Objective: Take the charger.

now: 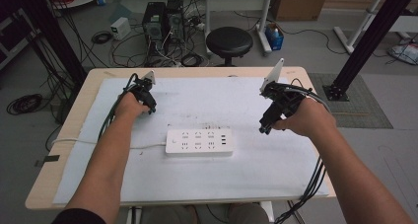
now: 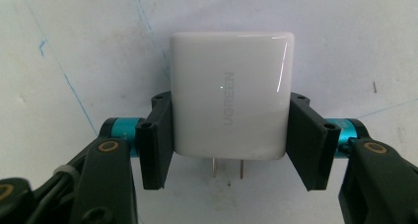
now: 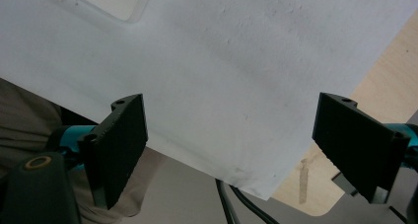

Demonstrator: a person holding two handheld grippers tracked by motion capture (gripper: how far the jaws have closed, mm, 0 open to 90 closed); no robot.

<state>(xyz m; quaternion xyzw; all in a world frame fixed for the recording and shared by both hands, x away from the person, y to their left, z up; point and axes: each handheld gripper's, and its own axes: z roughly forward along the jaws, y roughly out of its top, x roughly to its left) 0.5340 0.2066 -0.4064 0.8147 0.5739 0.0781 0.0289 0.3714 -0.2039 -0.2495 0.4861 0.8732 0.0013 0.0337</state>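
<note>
Left gripper (image 1: 151, 108), high view, left of centre: fingers closed. Left gripper view: pads clamp glossy white square plug-in charger (image 2: 229, 95), frame centre, prongs pointing toward bottom edge, long axis vertical. Right gripper (image 3: 231, 145), right gripper view: jaws wide, holding nothing, above white sheet (image 3: 236, 51).

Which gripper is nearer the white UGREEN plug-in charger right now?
Left. The left gripper is shut on the white UGREEN plug-in charger, pads on both flanks. The right gripper hangs open across the white mat.

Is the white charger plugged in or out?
Out. The charger lies on the white sheet with both metal prongs bare, away from the power strip.
</note>
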